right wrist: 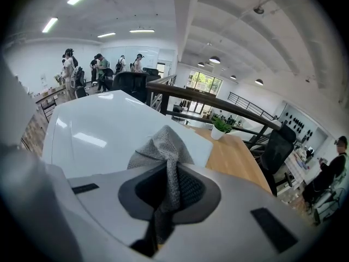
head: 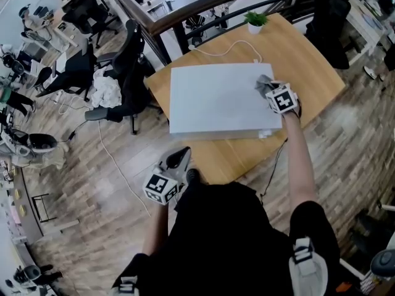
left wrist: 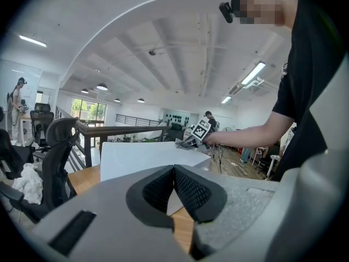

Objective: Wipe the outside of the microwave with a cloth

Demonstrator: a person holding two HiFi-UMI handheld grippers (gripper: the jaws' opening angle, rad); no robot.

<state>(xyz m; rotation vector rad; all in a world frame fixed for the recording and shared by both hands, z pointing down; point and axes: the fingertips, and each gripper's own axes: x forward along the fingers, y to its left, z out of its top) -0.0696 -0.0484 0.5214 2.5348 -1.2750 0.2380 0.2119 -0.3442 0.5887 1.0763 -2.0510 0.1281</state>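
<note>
- The worktop [head: 308, 60] is pale wood and stands beside a dark railing [head: 203, 5].
- The microwave [head: 216, 97] is a white box near the middle of the worktop; its flat top faces the head view.
- A black chair [head: 133, 73] stands on the floor just left of the worktop, with a white bundle [head: 106, 91] on it.
- The right gripper [head: 266, 91] is at the right edge of the microwave's top, at the end of an outstretched arm. Its fingers [right wrist: 144, 190] are clenched on the cloth [right wrist: 163, 146].
- The left gripper [head: 179, 159] hangs low near the person's body, off the worktop's front edge. Its fingers [left wrist: 191, 192] are closed tip to tip with nothing between them.
- The cloth is grey and knit. It bunches out past the fingertips and lies against the microwave's top near the right edge.
- A small potted plant [head: 255, 20] sits at the worktop's far edge.
- A white cable [head: 228, 48] runs across the worktop behind the microwave.
</note>
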